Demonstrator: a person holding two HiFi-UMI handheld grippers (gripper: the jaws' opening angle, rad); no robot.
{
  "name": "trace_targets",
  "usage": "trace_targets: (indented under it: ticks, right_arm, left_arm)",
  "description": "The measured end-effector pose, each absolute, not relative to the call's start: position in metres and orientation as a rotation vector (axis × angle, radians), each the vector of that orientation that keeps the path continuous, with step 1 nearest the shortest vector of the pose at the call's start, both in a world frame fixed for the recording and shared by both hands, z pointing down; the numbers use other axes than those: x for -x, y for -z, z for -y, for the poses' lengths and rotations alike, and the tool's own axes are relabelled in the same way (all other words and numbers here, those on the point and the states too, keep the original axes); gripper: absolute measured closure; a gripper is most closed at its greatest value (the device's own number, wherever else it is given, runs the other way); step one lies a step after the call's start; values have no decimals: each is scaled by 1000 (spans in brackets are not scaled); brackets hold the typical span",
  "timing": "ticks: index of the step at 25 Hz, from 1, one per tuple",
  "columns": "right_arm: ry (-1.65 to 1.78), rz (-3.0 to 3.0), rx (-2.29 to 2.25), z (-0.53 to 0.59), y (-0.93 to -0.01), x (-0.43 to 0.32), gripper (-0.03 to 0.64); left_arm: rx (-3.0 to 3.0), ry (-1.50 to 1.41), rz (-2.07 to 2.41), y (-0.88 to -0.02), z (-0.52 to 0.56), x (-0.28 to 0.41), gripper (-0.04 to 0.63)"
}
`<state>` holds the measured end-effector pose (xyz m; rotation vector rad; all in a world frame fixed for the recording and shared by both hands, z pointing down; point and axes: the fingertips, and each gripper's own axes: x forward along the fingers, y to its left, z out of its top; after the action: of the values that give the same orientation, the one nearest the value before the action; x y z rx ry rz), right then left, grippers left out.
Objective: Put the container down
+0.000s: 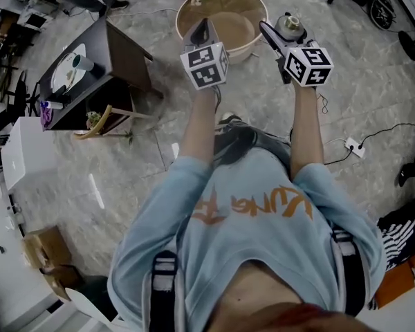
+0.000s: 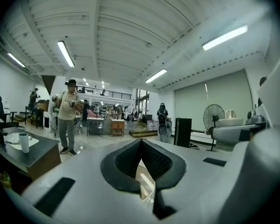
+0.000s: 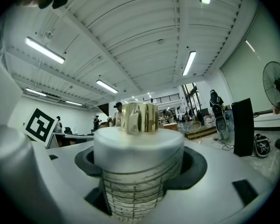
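The person, in a light blue shirt [image 1: 242, 220], holds both grippers up and out in front, above a pale marble floor [image 1: 104, 164]. The right gripper [image 3: 140, 163] is clamped on the container [image 3: 137, 171], its dark pads pressing the ribbed, see-through body from both sides. A thick white lid [image 3: 139, 146] with a shiny gold knob [image 3: 139, 118] tops the container, which stands upright between the jaws. In the head view the container [image 1: 289, 25] shows at the far tip of the right gripper [image 1: 280, 33], in the air just right of a round tan tub [image 1: 232, 26] on the floor. The left gripper [image 2: 141, 146] has its jaws pressed together at the tips with nothing between them; in the head view the left gripper [image 1: 202, 28] hangs over the tub's near rim. Far to the left stands a dark table [image 1: 124, 54] bearing a white plate [image 1: 68, 71] and a cup [image 1: 83, 63]. The left gripper view shows the same table [image 2: 32, 155] and cup [image 2: 24, 142], with a person [image 2: 67, 118] standing beyond them.
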<state>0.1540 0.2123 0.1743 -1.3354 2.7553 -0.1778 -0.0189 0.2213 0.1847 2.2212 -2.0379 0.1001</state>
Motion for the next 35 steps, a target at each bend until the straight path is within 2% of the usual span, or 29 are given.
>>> trace_targets:
  ticks: [5, 11, 17, 26, 35]
  right_arm:
    - [202, -2678, 1424, -204, -184, -193, 258]
    - [162, -2576, 1509, -184, -168, -219, 258]
    - [125, -2659, 1475, -135, -172, -187, 258]
    - [100, -2595, 1537, -23, -179, -144, 258]
    - [311, -2672, 1623, 90, -241, -101, 258]
  left_arm:
    - [-2285, -111, 1998, -188, -206, -9, 569]
    - [-2285, -22, 1972, -182, -185, -5, 569]
    - [-2242, 12, 1966, -198, -151, 20, 569]
    - [-2073, 16, 2071, -247, -79, 109, 569]
    - [-2131, -213, 1925, -280, 58, 115, 569]
